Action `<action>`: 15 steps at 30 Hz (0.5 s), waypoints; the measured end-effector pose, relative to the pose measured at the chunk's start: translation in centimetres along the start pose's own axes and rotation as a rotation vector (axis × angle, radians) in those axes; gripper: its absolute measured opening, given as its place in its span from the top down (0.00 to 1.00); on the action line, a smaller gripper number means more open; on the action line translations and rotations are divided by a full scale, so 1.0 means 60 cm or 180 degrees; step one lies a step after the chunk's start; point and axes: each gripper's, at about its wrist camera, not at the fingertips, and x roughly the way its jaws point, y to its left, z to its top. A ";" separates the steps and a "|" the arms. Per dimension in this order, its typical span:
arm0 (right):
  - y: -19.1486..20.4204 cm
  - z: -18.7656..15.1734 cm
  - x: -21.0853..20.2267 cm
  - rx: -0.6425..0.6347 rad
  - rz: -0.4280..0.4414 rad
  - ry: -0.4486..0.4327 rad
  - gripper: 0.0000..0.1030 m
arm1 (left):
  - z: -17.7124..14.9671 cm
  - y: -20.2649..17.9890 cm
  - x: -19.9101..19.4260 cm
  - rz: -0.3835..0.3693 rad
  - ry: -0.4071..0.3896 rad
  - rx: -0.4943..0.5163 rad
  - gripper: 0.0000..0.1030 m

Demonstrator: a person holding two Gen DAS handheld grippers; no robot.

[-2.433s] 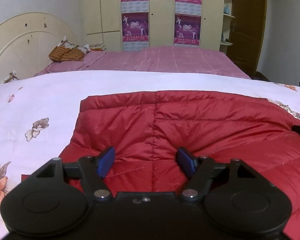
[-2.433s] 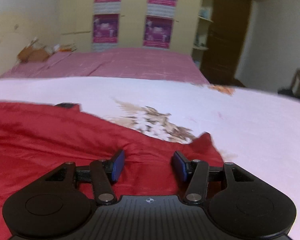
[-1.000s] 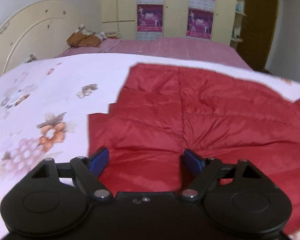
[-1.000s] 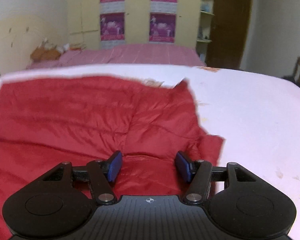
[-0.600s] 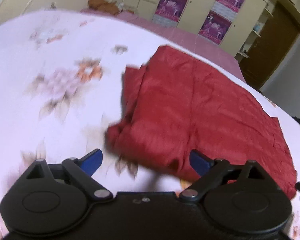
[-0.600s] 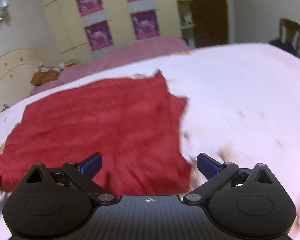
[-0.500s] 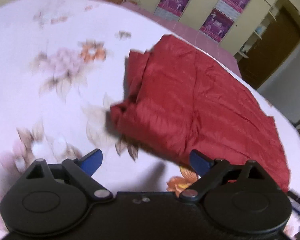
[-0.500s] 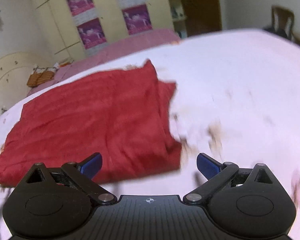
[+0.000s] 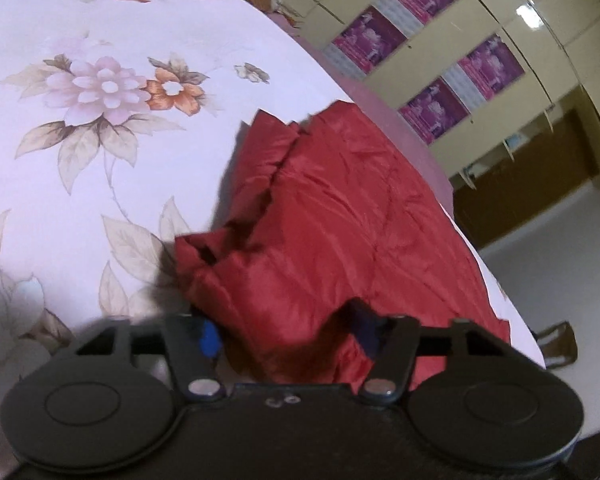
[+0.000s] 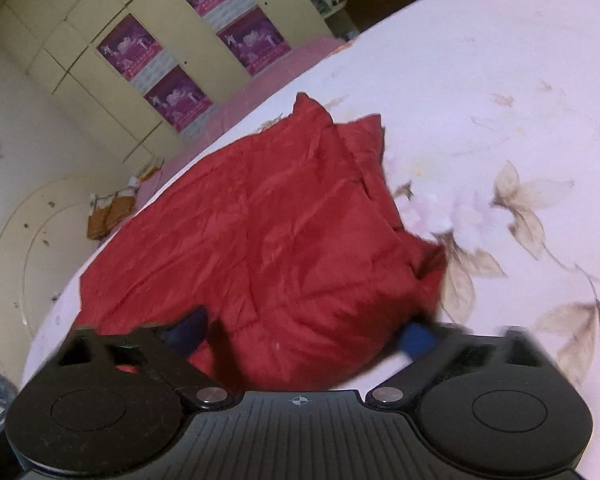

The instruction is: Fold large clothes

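A red quilted down jacket [image 9: 340, 208] lies folded on a white floral bedspread [image 9: 80, 128]. My left gripper [image 9: 286, 330] is open, with its blue pads either side of the jacket's near left corner, which bulges up between them. In the right wrist view the jacket [image 10: 268, 232] fills the middle. My right gripper [image 10: 304, 330] is wide open around the jacket's near right corner, with the fabric between the pads. Both views are tilted and a little blurred.
The floral bedspread [image 10: 520, 120] stretches around the jacket on all sides. A second bed with a pink cover [image 10: 260, 88] lies behind. Cream wardrobes with purple posters [image 9: 440, 60] stand at the back, with a brown door [image 9: 540, 184] to their right.
Both grippers have come down and forward onto the jacket's near corners after hovering back from it. The left jaws have narrowed somewhat. Both views have rolled sideways.
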 end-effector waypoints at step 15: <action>0.014 -0.003 -0.080 -0.0413 0.0050 -0.0042 0.82 | -0.007 -0.026 -0.075 0.0100 0.0152 0.0479 0.84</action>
